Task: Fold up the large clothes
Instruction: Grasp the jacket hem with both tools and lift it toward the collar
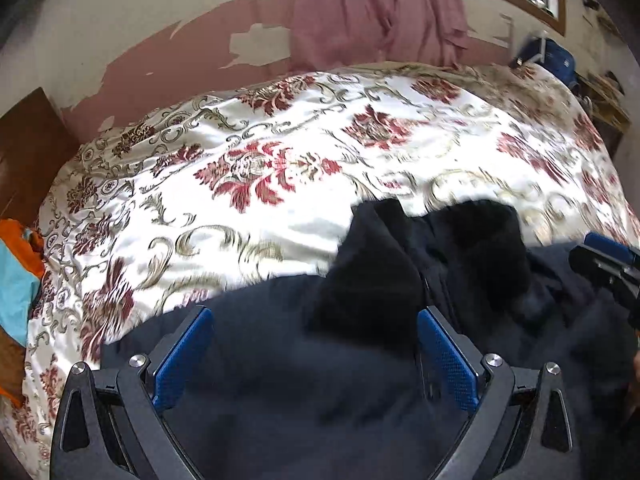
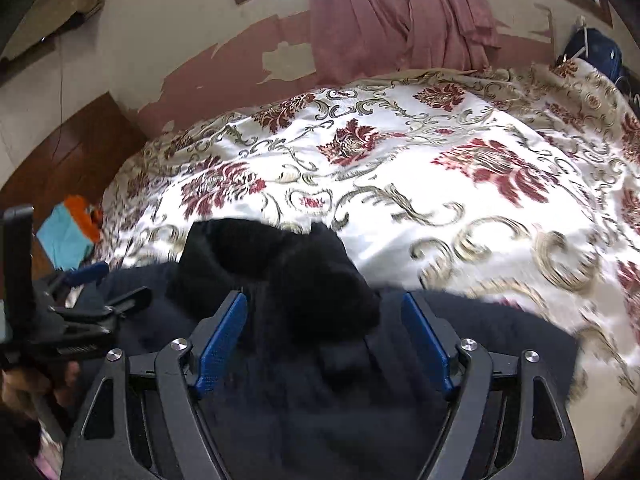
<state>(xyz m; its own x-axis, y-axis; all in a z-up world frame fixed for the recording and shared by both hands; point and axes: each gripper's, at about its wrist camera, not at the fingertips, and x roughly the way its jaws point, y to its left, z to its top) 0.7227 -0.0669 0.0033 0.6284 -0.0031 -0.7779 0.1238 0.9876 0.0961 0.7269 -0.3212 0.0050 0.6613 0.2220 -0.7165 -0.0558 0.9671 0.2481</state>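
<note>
Left view: your left gripper (image 1: 316, 334) stands released above the dark coat (image 1: 280, 380), which lies on the near bed (image 1: 280, 184) edge. Right view: your right gripper (image 2: 324, 326) is likewise released, pads clear of the coat (image 2: 320, 400).

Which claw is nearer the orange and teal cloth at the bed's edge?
Left. The left claw works on the side toward the orange and teal cloth; the right claw sits beyond it, farther away.

Both views are taken from the wrists, angled down and forward across the bed (image 1: 280, 160) toward the pink curtain (image 1: 380, 8) on the far wall. The dark garment (image 2: 320, 380) is seen close beneath each lens; bed, curtain and garment are shared.
</note>
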